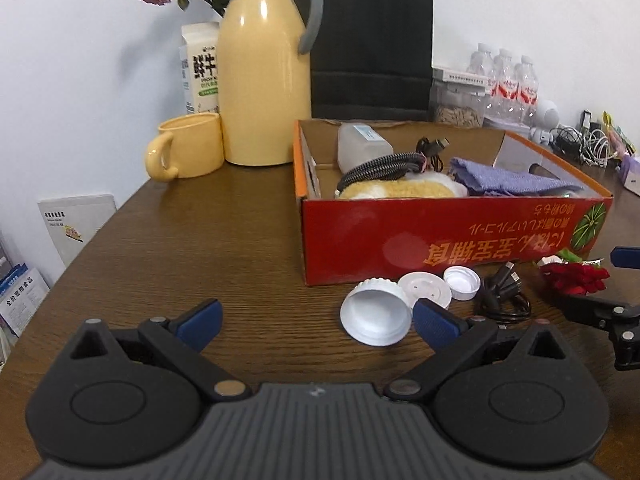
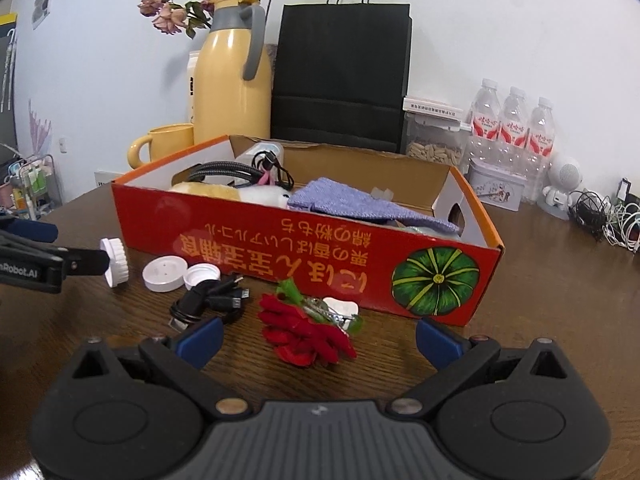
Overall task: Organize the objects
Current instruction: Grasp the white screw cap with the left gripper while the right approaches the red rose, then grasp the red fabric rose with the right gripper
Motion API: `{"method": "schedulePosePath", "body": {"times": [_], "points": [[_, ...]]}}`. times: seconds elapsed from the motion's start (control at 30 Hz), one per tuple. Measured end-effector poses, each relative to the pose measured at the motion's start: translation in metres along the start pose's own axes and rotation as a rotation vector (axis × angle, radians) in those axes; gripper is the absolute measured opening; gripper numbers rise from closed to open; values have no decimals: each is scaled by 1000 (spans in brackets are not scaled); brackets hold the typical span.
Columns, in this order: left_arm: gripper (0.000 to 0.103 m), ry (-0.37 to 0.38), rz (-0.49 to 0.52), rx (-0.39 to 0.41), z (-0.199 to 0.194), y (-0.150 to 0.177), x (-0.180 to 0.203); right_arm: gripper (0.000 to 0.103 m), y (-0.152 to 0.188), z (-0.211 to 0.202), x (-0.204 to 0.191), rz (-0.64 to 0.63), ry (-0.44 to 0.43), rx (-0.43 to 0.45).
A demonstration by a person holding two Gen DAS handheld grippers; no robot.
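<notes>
We see both grippers spread wide, gripping nothing: the left gripper (image 1: 318,322) beside the white cap (image 1: 376,312), the right gripper (image 2: 318,338) around the red flower (image 2: 306,336). The red box (image 2: 304,256) stands just behind, a black cable (image 2: 212,300) between cap and flower.

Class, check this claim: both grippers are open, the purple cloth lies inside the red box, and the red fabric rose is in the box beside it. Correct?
Not quite. The red fabric rose lies on the table in front of the red box, as the right wrist view shows. The purple cloth is inside, and the left gripper and right gripper are open.
</notes>
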State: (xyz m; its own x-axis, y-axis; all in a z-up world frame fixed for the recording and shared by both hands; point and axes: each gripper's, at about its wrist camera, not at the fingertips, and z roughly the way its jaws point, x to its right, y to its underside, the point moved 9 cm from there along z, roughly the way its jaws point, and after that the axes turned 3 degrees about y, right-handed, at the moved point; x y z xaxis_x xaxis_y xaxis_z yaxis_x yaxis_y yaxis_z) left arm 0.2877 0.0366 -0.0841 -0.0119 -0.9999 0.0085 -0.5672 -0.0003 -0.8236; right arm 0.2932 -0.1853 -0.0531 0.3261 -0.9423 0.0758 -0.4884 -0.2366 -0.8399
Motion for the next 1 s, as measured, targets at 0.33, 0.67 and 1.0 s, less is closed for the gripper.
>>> {"method": "schedulePosePath", "body": {"times": [0.33,0.67,1.0], "points": [[40,131,-36,6,11,-2,12,103,0,6,-1,24,-3,-4],[41,126,-35,34,7,-1,12,101,-1,7,-1,39,-4,2],[41,95,-47,49,5,-1,7,42,-3,2,-5,23,-16,33]]}}
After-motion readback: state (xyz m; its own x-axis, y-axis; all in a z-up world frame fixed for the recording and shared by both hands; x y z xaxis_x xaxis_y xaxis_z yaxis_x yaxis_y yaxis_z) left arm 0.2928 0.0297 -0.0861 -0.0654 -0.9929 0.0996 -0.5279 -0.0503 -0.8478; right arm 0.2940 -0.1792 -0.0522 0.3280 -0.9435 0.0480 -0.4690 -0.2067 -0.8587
